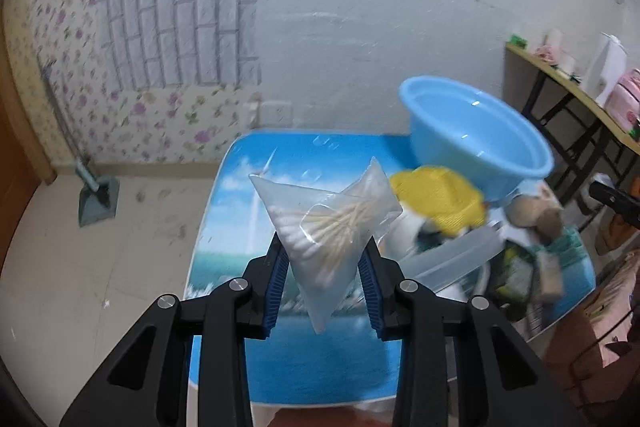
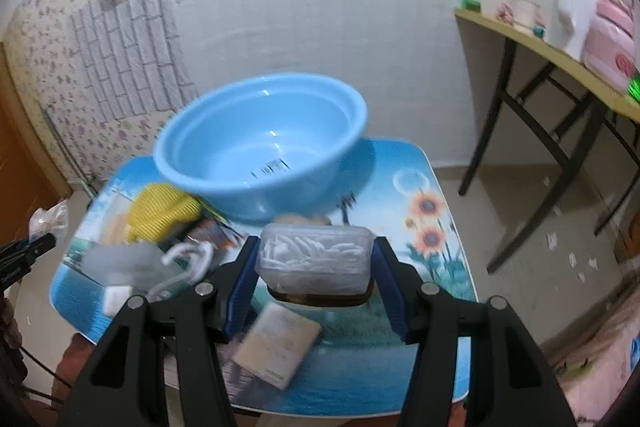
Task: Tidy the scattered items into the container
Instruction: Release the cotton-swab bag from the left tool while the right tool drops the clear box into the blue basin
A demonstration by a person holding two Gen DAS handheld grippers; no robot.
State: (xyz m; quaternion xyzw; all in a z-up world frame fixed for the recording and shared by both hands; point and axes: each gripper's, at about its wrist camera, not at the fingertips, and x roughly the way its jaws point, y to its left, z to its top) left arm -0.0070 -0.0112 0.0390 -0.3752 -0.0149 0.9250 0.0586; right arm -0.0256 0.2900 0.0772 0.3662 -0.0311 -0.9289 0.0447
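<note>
Both grippers carry loads lifted clear of the counter (image 2: 436, 163), presumably for dropping into the blue basin (image 2: 260, 143). The left gripper (image 1: 326, 267) pinches a clear bag of cotton swabs (image 1: 326, 227) between narrowly set fingers; the right gripper (image 2: 314, 267) clamps a lidded plastic box (image 2: 316, 255) at moderate width. The basin sits empty at twelve o'clock, clutter crowding its nine o'clock side, with open counter at three o'clock.

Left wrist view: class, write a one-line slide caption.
Left gripper holds a bag of cotton swabs above the table.
</note>
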